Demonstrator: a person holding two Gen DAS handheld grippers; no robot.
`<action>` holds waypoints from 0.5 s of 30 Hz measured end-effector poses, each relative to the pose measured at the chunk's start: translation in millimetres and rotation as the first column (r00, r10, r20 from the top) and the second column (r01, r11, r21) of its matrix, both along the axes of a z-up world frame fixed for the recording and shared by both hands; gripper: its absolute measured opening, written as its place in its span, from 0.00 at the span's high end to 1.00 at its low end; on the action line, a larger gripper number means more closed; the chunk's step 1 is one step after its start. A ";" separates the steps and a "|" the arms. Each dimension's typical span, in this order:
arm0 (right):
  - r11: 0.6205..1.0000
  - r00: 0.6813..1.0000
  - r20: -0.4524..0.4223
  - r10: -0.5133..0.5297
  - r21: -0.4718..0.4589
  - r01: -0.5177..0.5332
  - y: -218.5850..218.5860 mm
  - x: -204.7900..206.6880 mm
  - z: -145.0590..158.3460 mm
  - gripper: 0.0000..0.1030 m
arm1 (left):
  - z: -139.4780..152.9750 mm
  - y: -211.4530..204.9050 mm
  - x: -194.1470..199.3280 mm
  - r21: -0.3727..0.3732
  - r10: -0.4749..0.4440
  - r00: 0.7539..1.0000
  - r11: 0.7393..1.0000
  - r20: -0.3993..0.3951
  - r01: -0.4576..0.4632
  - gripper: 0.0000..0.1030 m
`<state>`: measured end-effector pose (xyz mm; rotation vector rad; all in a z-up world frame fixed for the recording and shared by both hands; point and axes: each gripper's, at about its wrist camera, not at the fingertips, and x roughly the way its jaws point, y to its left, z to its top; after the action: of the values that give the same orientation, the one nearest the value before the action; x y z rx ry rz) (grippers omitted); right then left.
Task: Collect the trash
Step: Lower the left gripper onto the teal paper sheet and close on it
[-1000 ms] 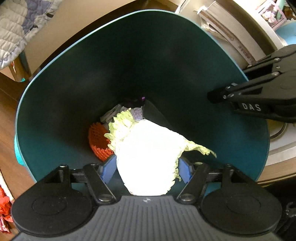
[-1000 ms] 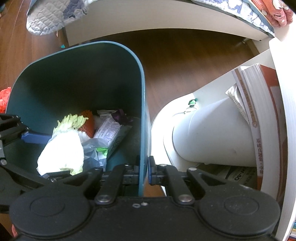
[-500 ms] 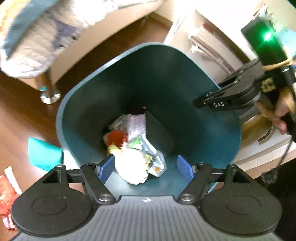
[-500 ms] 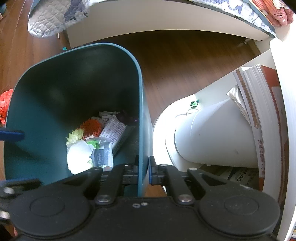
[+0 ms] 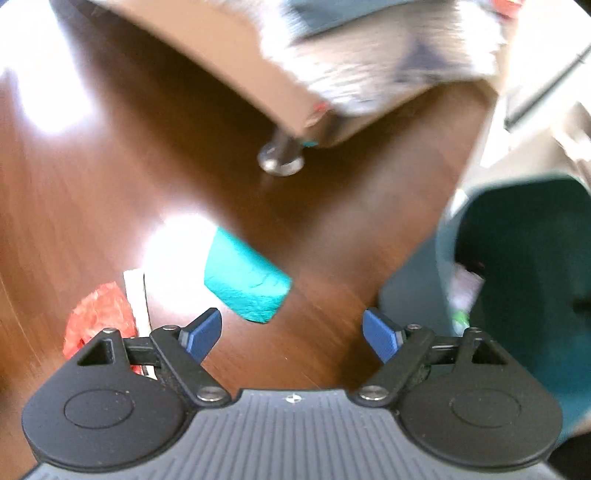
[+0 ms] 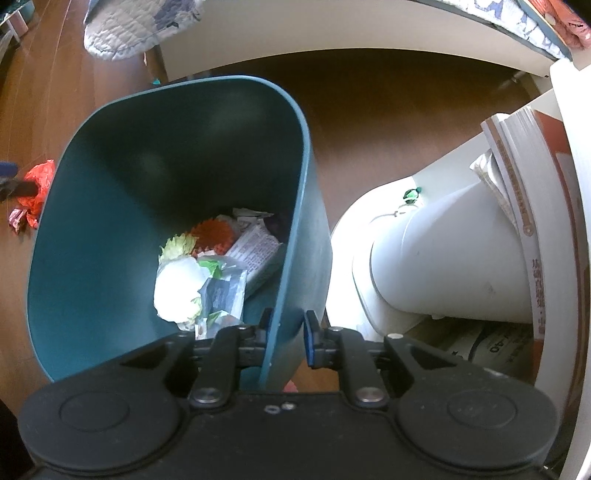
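Note:
My right gripper (image 6: pixel 287 332) is shut on the near wall of the teal trash bin (image 6: pixel 92 229) and holds it tilted. Inside lie a cabbage leaf (image 6: pixel 177 291), wrappers (image 6: pixel 255 247) and an orange piece (image 6: pixel 212 232). My left gripper (image 5: pixel 291 332) is open and empty above the wooden floor, left of the bin (image 5: pixel 524 280). Ahead of it on the floor lie a teal scrap (image 5: pixel 243 284), a red crumpled wrapper (image 5: pixel 96 317) and a white strip (image 5: pixel 136 299). The red wrapper also shows in the right wrist view (image 6: pixel 38 184).
A bed frame with a metal foot (image 5: pixel 280 158) and a hanging quilt (image 6: pixel 136 26) stands beyond the bin. A white cylinder (image 6: pixel 443 258) and stacked books (image 6: pixel 524 192) sit on a shelf to the bin's right.
My left gripper let the cabbage leaf drop into the bin, pulled out and swung left over the floor. My right gripper kept its hold on the bin.

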<state>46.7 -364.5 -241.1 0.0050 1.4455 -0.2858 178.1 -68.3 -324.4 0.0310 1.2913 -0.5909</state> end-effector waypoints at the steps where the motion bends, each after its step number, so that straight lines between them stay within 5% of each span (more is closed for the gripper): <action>1: 1.000 1.000 0.000 0.000 0.002 0.000 -0.4 1.2 -0.2 0.85 | -13.2 0.1 11.9 0.004 0.055 0.997 0.999 -0.046 -0.054 0.19; 7: 1.000 1.000 0.016 -0.003 0.005 0.003 1.2 0.9 1.0 0.85 | -73.5 -12.2 51.3 0.003 0.250 0.947 0.967 -0.201 -0.255 0.19; 15: 0.999 0.999 0.036 0.031 0.019 -0.031 4.3 -2.0 5.8 0.83 | -140.3 -48.0 71.3 0.120 0.361 0.909 0.932 -0.207 -0.343 0.19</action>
<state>44.7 -360.2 -235.4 0.0034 1.4119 -0.2450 249.5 -116.3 -464.7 -0.2052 1.4986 -0.2335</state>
